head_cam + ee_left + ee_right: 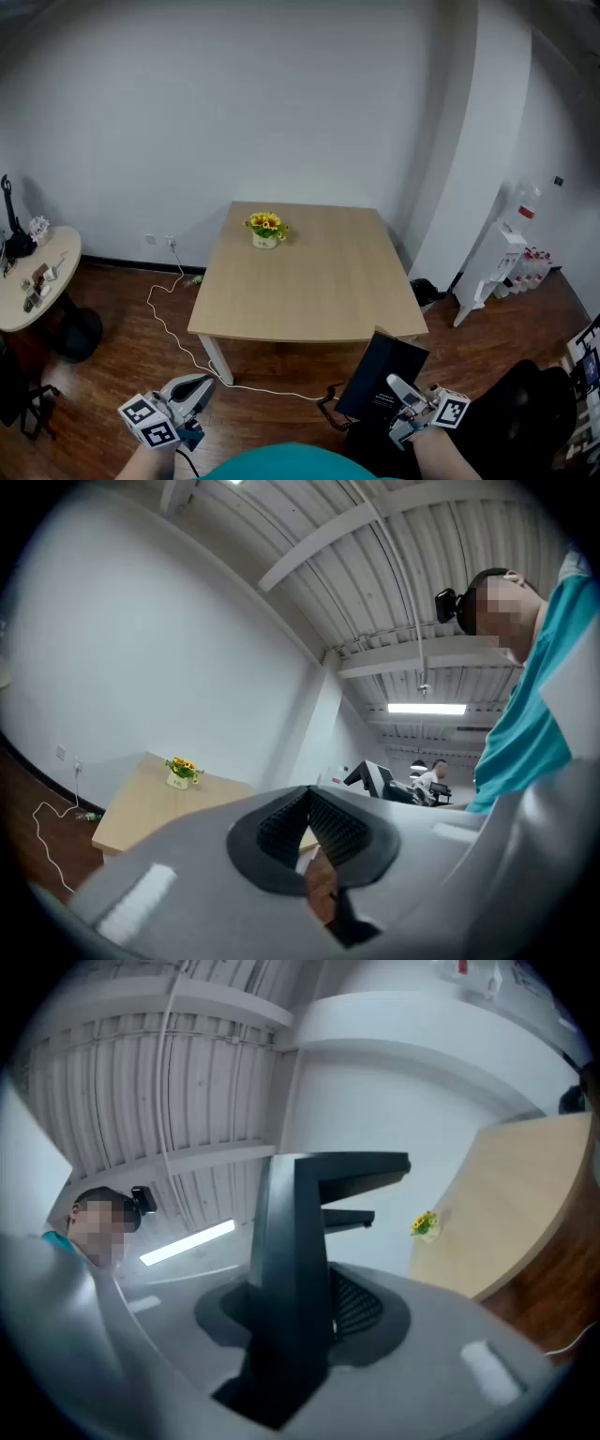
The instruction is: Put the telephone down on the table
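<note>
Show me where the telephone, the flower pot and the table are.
telephone (382,379), head view, middle of its black body.
flower pot (265,240), head view, the pale pot under the flowers.
table (309,286), head view, bare wooden top.

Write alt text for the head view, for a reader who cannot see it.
The right gripper holds a black telephone low at the right, short of a square wooden table that carries a small pot of yellow flowers near its far edge. The left gripper, holding nothing, hangs at lower left.
</note>
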A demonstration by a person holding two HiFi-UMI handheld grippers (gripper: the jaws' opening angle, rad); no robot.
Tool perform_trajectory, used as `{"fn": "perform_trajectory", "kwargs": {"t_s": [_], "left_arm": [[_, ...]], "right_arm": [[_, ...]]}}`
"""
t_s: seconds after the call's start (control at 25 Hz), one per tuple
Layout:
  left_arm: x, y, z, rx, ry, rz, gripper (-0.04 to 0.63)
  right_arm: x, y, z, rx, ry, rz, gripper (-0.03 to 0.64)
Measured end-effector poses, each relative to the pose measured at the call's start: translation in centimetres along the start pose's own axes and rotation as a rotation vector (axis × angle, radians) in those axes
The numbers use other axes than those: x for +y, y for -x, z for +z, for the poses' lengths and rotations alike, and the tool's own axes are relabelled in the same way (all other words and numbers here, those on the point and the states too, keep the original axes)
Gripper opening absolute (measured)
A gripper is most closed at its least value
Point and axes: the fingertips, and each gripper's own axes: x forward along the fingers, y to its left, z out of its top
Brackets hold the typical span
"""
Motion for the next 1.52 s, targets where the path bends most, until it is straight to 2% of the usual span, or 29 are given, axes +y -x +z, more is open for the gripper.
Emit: {"fn": "perform_trajectory", "kwargs": {"t_s": [0.32, 0.76, 1.0, 1.24, 1.52], "left_arm": [[-0.3, -2.6, -0.3, 0.004, 0.021, -0.026, 0.006], [-1.7, -6.6, -1.0, 0.000, 0.029, 0.019, 0.006], [-1.5, -9.3, -1.6, 0.009, 0.063, 0.001, 0.006], [1.3, -10.2, -1.2, 0.025, 0.086, -0.010, 0.006], [8.6, -10.9, 0.0, 0.020, 0.135, -0.053, 0.006]], "right_arm": [[-0.3, -1.2, 1.4, 0.022, 0.012, 0.033, 0.164], [-3.3, -0.1, 4.5, 0.098, 0.004, 0.054, 0.164], [-5.1, -1.1, 6.1, 0.120, -0.021, 0.069, 0.164], [-6.6, -4.1, 5.5, 0.138, -0.030, 0.064, 0.164], [-9.8, -10.3, 4.4, 0.105, -0.029, 0.019, 0.164]]}}
